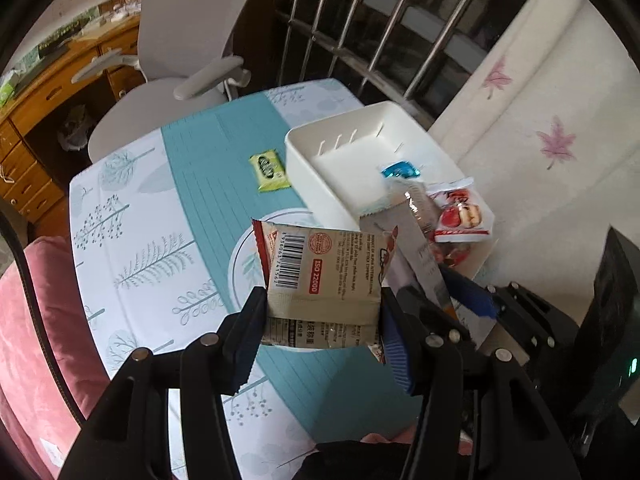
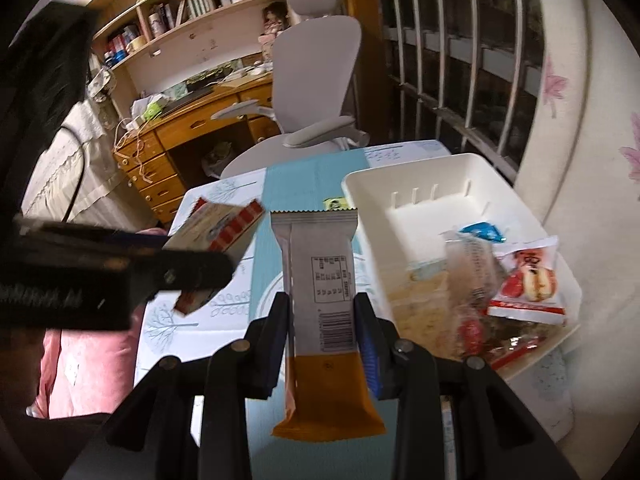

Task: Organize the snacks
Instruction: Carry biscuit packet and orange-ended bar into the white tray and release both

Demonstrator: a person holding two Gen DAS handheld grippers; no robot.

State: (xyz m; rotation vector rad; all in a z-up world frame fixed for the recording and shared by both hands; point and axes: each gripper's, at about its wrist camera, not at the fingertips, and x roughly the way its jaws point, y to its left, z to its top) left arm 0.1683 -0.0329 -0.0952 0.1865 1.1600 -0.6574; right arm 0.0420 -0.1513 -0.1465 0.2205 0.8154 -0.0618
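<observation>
Left gripper (image 1: 320,312): jaws are standing partly open and pressing on both sides of a beige packet (image 1: 320,280); packet is hanging above the table (image 1: 140,208), barcode side facing the camera.
Right gripper (image 2: 322,336): jaws are standing partly open and clamping a grey-and-orange bar (image 2: 320,304); bar is standing upright, orange end lowest, serrated end uppermost.
Left gripper in the right view (image 2: 120,276): it is crossing the left of the picture, carrying the packet (image 2: 218,236) above the table's left part.
Bin (image 1: 320,152): white, open-topped, sitting at the table's far right corner, beside the curtain (image 1: 560,128).
Bin contents: a blue wrapper (image 1: 400,170), a red-and-white pack (image 1: 464,216) and a clear bag (image 2: 472,264) are lying at its near end; far end is showing bare floor.
Green pack (image 1: 270,172): lying flat on the teal stripe, just left of the bin, apart from both grippers.
Chair (image 2: 316,76): standing behind the table.
</observation>
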